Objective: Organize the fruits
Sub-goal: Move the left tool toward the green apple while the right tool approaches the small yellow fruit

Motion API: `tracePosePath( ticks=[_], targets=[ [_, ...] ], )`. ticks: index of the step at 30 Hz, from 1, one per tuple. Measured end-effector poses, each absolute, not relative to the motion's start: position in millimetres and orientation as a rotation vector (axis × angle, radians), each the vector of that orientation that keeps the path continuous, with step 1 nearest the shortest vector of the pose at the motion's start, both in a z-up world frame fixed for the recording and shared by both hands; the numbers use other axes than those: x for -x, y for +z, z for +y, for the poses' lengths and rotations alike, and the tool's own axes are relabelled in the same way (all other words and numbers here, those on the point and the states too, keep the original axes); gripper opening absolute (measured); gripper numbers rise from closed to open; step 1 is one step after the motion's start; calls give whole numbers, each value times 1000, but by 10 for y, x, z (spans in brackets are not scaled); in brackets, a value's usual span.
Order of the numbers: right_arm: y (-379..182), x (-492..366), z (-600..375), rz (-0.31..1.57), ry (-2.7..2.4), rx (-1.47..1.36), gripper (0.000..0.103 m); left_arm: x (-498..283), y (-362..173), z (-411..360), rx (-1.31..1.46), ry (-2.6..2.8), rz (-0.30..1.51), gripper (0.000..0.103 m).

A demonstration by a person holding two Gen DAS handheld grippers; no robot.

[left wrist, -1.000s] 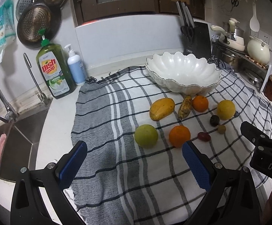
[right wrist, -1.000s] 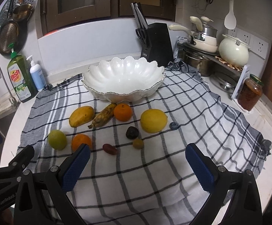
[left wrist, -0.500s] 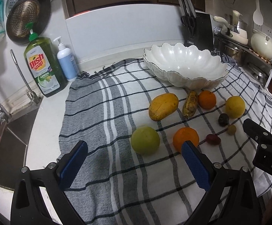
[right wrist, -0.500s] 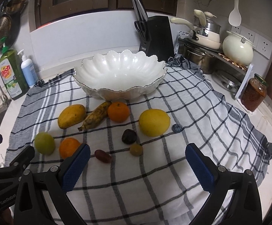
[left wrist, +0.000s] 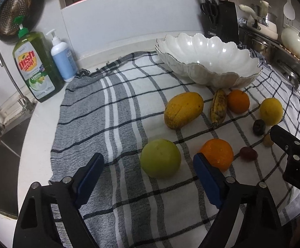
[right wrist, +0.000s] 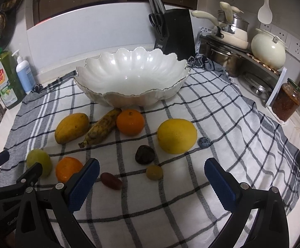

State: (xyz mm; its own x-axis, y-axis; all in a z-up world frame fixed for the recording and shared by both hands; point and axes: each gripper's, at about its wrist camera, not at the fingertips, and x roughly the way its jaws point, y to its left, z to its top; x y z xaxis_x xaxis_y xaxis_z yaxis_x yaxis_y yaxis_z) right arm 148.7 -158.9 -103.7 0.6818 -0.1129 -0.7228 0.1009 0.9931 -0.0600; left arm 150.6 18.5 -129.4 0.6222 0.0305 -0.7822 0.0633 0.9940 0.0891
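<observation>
Kitchen worktop [left wrist: 38, 136], draped in a grey-and-white checked cloth [left wrist: 116, 107], fills both wrist views. At upper left of the left view stand a green dish-soap bottle [left wrist: 36, 66] and a blue pump bottle [left wrist: 63, 60], beside the sink edge. Lower centre, the left hand-held gripper [left wrist: 147, 175] hangs over the cloth with its jaws closing; the green apple [left wrist: 160, 158] sits just ahead between the blue pads [left wrist: 90, 173], which do not touch it. Just right of it lies an orange [left wrist: 217, 154], with a mango [left wrist: 183, 112], a spotted banana [left wrist: 218, 108] and a second orange [left wrist: 238, 101] farther up the frame. An empty white scalloped bowl [left wrist: 207, 60] stands at upper centre. In the right view, the right hand-held gripper [right wrist: 151, 177] is held wide apart and grips nothing, above a red grape [right wrist: 111, 180], a green grape [right wrist: 154, 172] and a dark plum [right wrist: 145, 154]. A lemon [right wrist: 176, 136] and a blueberry [right wrist: 204, 142] lie right of centre. A jar [right wrist: 286, 101] stands at far right.
</observation>
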Motion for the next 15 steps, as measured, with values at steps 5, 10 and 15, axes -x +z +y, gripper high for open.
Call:
tracePosePath(
  ticks=[5,10,15],
  targets=[
    [-1084,-1592,-1575,837,-113,19,103,-1610,-1375,178,-107,-34,931,82],
    [-1089,-1671,-1564,830,-111,32,102,-1683,-1435,160,-114,-42,934,74],
    [-1152,-1659,-1560,827,-111,33,103,-1664,-1549,160,-122,-51,948,63]
  ],
)
